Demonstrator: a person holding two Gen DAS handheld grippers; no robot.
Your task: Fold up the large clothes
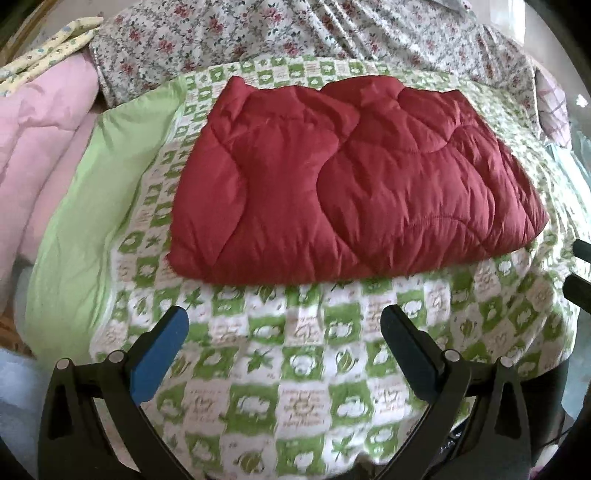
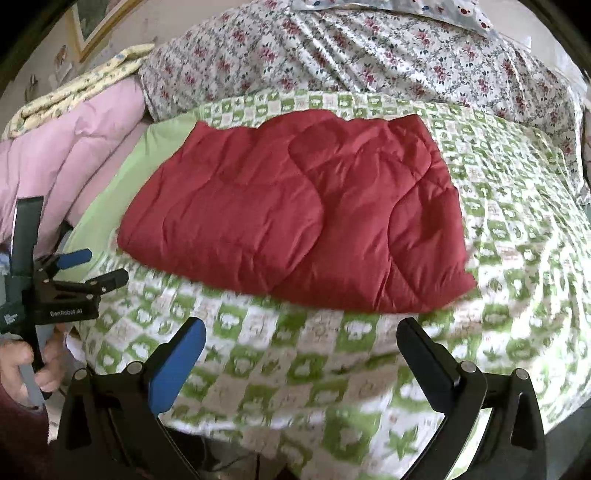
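The dark red quilted padded garment (image 1: 354,177) lies folded into a flat, roughly rectangular bundle on the bed, on top of a green-and-white checked cotton blanket (image 1: 295,369) that covers the mattress. One padded layer overlaps the other along a curved seam through the middle; edges look fairly square. I judge the folding to be near done or done, since nothing hangs loose.

My left tool (image 1: 284,328) sits near the front edge of the bundle, fingers spread wide, nothing between them, above the checked blanket and not touching the red cloth. My right tool (image 2: 301,339) is likewise spread apart and empty, just short of the bundle's near right corner. From the right wrist view I see the left tool (image 2: 92,266) off to the side, held in my hand (image 2: 22,369), clear of the garment.

Both being spread and off the cloth suits either a release or a fresh approach; I cannot tell which.

Beyond: a plain light-green pillow-like cushion (image 1: 92,192) at the blanket's left, a pink puffy quilt (image 1: 44,122) stacked beside it, and a floral rose-print sheet (image 1: 295,29) behind.
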